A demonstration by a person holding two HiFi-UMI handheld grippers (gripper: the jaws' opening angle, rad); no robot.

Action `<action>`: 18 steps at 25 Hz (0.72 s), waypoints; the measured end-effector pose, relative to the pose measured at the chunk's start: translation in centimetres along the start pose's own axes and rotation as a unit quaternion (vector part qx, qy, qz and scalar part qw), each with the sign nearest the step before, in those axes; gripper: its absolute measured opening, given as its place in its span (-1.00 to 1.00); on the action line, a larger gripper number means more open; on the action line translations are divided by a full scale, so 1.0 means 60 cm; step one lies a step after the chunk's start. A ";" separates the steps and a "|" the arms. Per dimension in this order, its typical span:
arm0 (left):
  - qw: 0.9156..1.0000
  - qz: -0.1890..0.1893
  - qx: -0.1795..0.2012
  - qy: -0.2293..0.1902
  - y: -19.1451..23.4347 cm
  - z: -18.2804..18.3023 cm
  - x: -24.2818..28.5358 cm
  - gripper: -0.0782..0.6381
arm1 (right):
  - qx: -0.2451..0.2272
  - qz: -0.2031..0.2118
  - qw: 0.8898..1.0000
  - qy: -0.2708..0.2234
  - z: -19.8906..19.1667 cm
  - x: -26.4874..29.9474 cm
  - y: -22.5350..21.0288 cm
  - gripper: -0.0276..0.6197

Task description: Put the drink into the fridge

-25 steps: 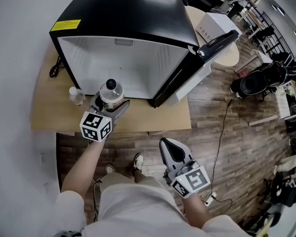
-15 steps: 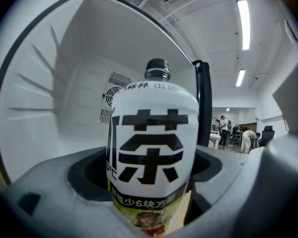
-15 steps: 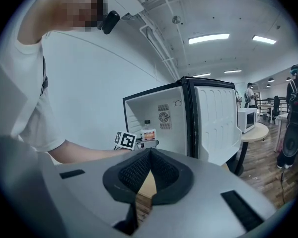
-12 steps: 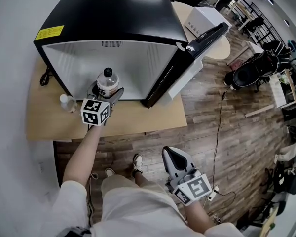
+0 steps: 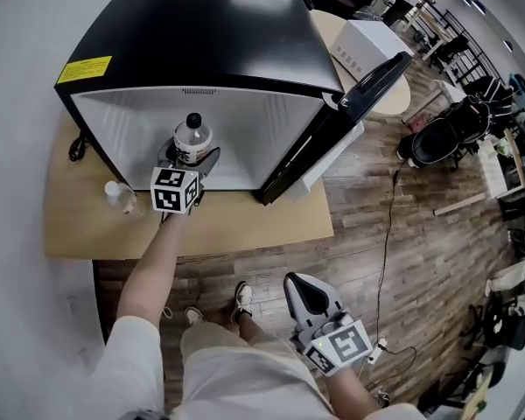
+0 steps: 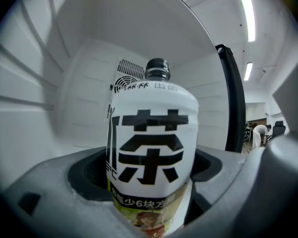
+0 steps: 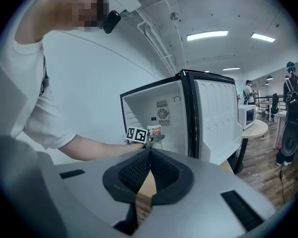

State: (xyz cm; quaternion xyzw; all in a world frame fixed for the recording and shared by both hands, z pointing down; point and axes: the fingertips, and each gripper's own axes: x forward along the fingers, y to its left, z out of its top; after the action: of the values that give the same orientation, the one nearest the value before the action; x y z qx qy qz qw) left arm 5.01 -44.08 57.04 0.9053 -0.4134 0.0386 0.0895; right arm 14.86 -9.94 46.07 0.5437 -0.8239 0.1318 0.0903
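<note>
One drink bottle (image 5: 192, 138) upright, clamped in my left claw (image 5: 190, 159) — at the fridge (image 5: 201, 42) mouth, cavity straight ahead | right claw (image 5: 303, 285) closed, empty — well back.

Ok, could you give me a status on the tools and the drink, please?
Left tool shut on the drink bottle, upright, at mouth of open fridge. Right tool shut, empty, down low. Nothing seen blocking.
</note>
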 end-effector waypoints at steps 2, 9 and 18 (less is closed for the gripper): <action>1.000 0.000 0.005 0.002 0.007 0.000 0.012 0.47 | 0.000 0.001 1.000 0.003 -0.001 0.006 0.000 -0.91; 1.000 0.008 0.005 -0.004 0.023 -0.004 0.042 0.47 | 0.002 -0.011 1.000 0.014 -0.008 0.008 -0.020 -0.91; 1.000 0.009 -0.001 -0.004 0.040 -0.012 0.065 0.47 | 0.004 -0.024 0.999 0.025 -0.015 0.008 -0.033 -0.91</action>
State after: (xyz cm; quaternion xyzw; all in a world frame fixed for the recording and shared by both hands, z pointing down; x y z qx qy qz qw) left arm 5.74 -48.39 58.62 0.9018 -0.4215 0.0356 0.0883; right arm 16.51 -10.81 47.27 0.5606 -0.8073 0.1467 0.1115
